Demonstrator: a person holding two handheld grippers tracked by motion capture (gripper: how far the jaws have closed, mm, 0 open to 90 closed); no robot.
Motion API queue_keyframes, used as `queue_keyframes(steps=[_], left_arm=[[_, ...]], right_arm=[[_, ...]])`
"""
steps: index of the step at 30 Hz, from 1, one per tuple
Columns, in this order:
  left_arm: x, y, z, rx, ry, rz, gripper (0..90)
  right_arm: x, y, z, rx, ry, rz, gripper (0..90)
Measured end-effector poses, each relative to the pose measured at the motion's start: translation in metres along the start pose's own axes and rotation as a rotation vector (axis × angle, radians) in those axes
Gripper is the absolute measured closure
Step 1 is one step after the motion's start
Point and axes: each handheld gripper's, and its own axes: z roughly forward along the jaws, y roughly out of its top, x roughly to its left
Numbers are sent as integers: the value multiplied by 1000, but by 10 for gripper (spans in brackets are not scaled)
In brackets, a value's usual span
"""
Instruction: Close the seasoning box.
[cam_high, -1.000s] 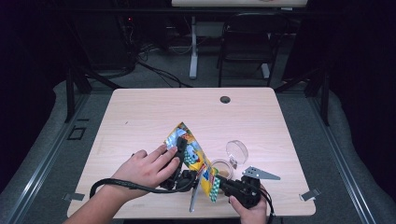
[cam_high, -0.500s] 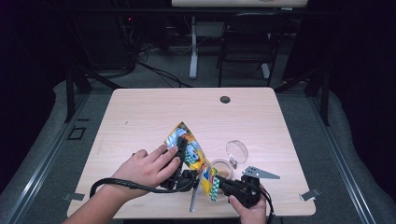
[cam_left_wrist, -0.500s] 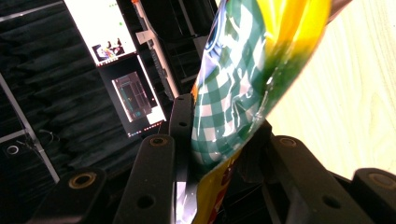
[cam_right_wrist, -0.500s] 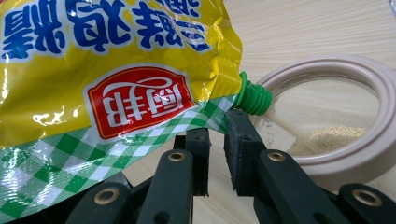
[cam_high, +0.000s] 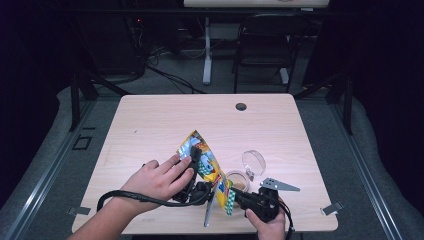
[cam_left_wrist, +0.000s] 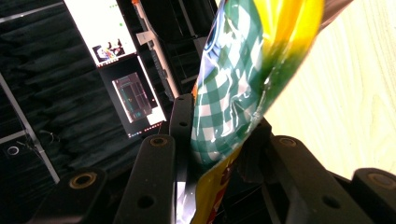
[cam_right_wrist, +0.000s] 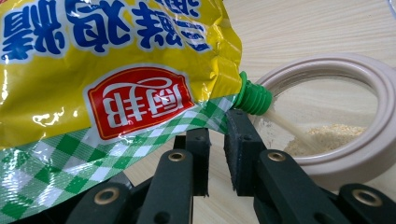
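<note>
A yellow pouch (cam_high: 204, 162) with blue print and a green-checked edge is held tilted over the table (cam_high: 150, 130), its green spout (cam_right_wrist: 252, 98) aimed into a round beige jar (cam_right_wrist: 336, 158). Pale powder (cam_right_wrist: 327, 137) lies in the jar, and a thin stream runs from the spout. My left gripper (cam_high: 196, 156) is shut on the pouch's upper part (cam_left_wrist: 229, 88). My right gripper (cam_high: 235, 196) is shut on the pouch's checked corner just below the spout, its jaws standing close together (cam_right_wrist: 217, 135). In the high view, the jar (cam_high: 239, 179) sits just right of the pouch.
A clear round lid (cam_high: 253, 161) lies just beyond the jar. A dark round cable hole (cam_high: 241, 106) sits near the table's far edge. Chairs and desk legs stand beyond the table; monitors (cam_left_wrist: 112, 42) glow in the dark background.
</note>
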Motion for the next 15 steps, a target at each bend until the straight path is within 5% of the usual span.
queue_keyframes(steps=[15], left_arm=[[2,3,0,-9,8,15,723]], right_arm=[[0,-1,-2,-8,0,8,804]])
